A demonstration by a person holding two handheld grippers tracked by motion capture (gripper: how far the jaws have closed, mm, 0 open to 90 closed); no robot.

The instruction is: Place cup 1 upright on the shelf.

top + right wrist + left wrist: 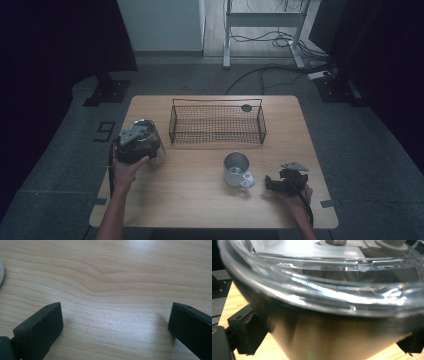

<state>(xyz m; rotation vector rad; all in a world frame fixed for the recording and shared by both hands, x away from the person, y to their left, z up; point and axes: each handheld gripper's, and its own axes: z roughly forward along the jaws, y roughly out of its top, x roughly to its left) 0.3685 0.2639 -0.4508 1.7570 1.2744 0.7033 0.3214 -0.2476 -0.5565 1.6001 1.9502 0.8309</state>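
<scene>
A: What is held between the jaws of the left gripper (146, 141)?

B: A clear bowl (329, 305) with a dark lower body is clamped there; in the left gripper view a black jaw is pressed to each flank, low on the left and low on the right. In the high view the bowl is seen tilted, off the table (200, 200), near its left edge.

A: And the right gripper (272, 184)?

B: Its jaws are spread wide with nothing between them, only bare wood grain. It is rested on the table just beside the metal mug (237, 169), whose handle is turned toward it.

A: How should the carrying be handled?

B: Probably the bowl is meant for the wire basket (217, 123), which lies ahead of the left jaws and across to their right. The grip is best kept firm, since smooth curved walls may slip between flat pads. The bowl should be lifted above the basket's rim before it is brought across, then levelled and lowered inside. The mug is well clear of that path.

A: What of the surface and the room?

B: The table is of pale wood, unmarked, with plain grain. Around it a grey floor is seen, dimly lit, with cables (280, 40) trailed near a metal stand (265, 20) beyond the far edge.
</scene>
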